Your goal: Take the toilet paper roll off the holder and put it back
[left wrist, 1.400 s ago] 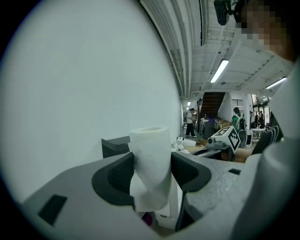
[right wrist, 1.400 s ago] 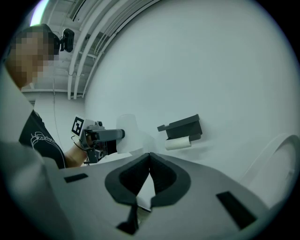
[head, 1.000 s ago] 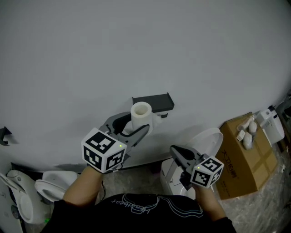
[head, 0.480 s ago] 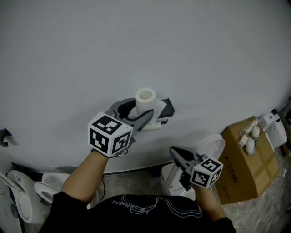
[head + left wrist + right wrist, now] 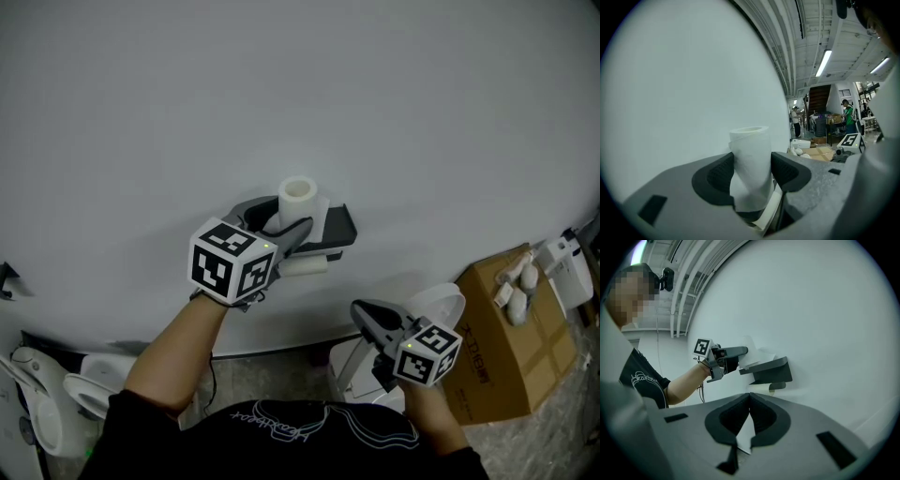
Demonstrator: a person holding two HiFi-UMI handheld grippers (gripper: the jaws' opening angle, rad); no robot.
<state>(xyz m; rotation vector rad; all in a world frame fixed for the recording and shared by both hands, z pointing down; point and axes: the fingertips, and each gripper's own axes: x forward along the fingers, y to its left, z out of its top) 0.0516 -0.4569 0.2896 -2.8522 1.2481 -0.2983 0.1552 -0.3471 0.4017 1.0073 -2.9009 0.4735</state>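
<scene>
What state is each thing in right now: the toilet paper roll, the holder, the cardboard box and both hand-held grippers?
toilet paper roll: upright, off the holder, clamped between jaws
holder: mounted on the wall, its bar bare
left hand-held gripper: shut on the toilet paper roll
right hand-held gripper: shut, holding nothing
cardboard box: closed, small white items on top

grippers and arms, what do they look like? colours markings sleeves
Both the left gripper and the right gripper are grey plastic with curved jaws and dark ribbed pads. Each carries a white cube of black square markers with a small green light. The forearms are bare; the person wears a black short-sleeved T-shirt with pale script print.
</scene>
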